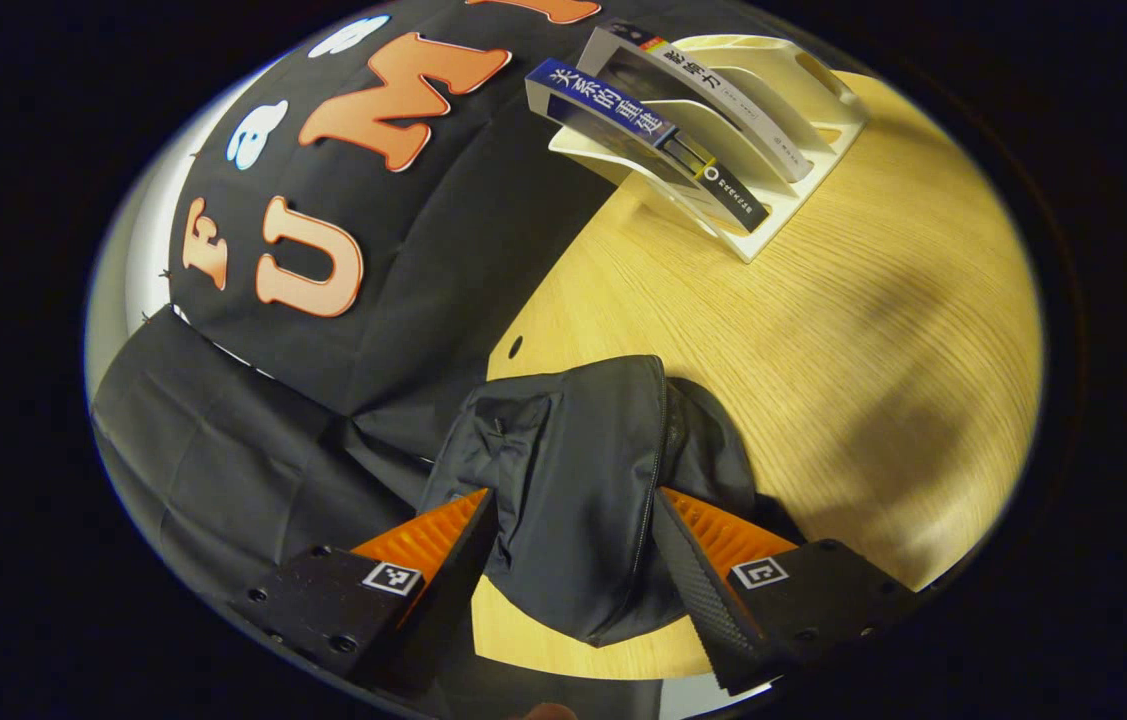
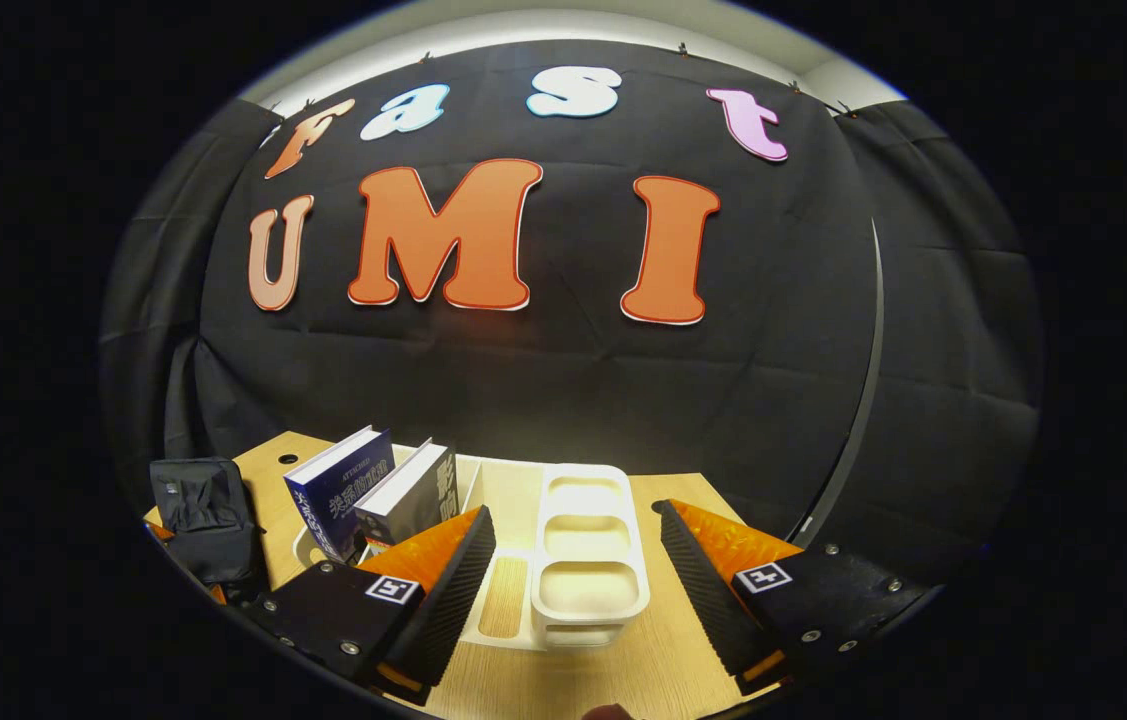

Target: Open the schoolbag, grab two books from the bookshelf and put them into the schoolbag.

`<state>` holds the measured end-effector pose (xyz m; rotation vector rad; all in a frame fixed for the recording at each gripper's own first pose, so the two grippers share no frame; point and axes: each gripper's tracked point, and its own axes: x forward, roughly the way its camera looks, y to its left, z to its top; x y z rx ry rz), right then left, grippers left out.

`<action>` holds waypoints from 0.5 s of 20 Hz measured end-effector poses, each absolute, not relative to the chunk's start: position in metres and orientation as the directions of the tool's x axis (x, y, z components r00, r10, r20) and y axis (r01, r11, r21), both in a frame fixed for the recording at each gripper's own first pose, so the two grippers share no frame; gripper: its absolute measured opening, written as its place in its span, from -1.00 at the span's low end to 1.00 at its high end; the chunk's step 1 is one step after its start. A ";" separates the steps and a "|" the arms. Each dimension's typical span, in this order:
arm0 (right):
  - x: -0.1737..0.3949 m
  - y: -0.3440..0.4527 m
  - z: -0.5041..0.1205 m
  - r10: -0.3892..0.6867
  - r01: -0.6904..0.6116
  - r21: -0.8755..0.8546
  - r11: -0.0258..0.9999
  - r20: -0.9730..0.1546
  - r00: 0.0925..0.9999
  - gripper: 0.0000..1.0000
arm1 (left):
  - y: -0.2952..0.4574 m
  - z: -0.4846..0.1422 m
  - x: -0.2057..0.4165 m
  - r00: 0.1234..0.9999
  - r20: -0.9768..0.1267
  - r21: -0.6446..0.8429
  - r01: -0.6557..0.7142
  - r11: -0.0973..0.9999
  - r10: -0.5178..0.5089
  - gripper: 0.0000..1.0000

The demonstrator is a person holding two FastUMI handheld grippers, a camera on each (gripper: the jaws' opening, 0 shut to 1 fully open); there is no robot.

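Both tools gape; schoolbag [image 1: 573, 480] lies lengthwise between left tool [image 1: 575, 515], seemingly untouched.

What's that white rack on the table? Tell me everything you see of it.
The white rack looks like smooth moulded plastic, with curved dividers forming slots and cut-out openings. It stands on the wooden table near the booth's wall. Two books, a blue book and a grey book, lean tilted in slots at one end.
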<state>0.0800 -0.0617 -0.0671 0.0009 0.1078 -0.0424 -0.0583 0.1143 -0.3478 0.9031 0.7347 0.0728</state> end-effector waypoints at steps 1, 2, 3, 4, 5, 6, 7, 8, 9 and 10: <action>0.079 -0.065 -0.067 -0.044 0.044 0.002 0.999 -0.106 0.993 0.97 | 0.113 -0.353 -0.059 0.751 -0.554 0.740 0.246 0.626 0.359 0.93; 0.078 -0.067 -0.067 -0.047 0.048 0.007 0.999 -0.105 0.993 0.97 | 0.110 -0.356 -0.062 0.752 -0.552 0.744 0.249 0.620 0.361 0.93; 0.077 -0.071 -0.066 -0.052 0.054 0.010 0.999 -0.101 0.994 0.97 | 0.107 -0.357 -0.064 0.755 -0.546 0.754 0.255 0.605 0.363 0.93; 0.077 -0.075 -0.067 -0.059 0.061 0.010 0.998 -0.099 0.993 0.97 | 0.108 -0.356 -0.066 0.760 -0.532 0.773 0.257 0.580 0.373 0.92; 0.077 -0.079 -0.068 -0.067 0.068 0.010 0.998 -0.100 0.993 0.97 | 0.108 -0.357 -0.065 0.761 -0.529 0.784 0.267 0.561 0.377 0.92; 0.077 -0.081 -0.072 -0.072 0.073 0.011 0.997 -0.109 0.992 0.97 | 0.108 -0.359 -0.066 0.761 -0.533 0.781 0.276 0.559 0.369 0.92; 0.077 -0.085 -0.074 -0.079 0.081 0.014 0.997 -0.114 0.990 0.97 | 0.109 -0.360 -0.063 0.759 -0.535 0.783 0.281 0.555 0.371 0.92; 0.076 -0.088 -0.076 -0.083 0.086 0.020 0.996 -0.119 0.989 0.97 | 0.113 -0.356 -0.059 0.762 -0.523 0.795 0.275 0.541 0.381 0.92; 0.077 -0.090 -0.076 -0.089 0.093 0.024 0.995 -0.120 0.989 0.97 | 0.119 -0.352 -0.054 0.760 -0.515 0.802 0.263 0.537 0.396 0.91; 0.078 -0.092 -0.076 -0.095 0.098 0.025 0.995 -0.121 0.988 0.97 | 0.124 -0.349 -0.051 0.755 -0.513 0.802 0.251 0.542 0.409 0.92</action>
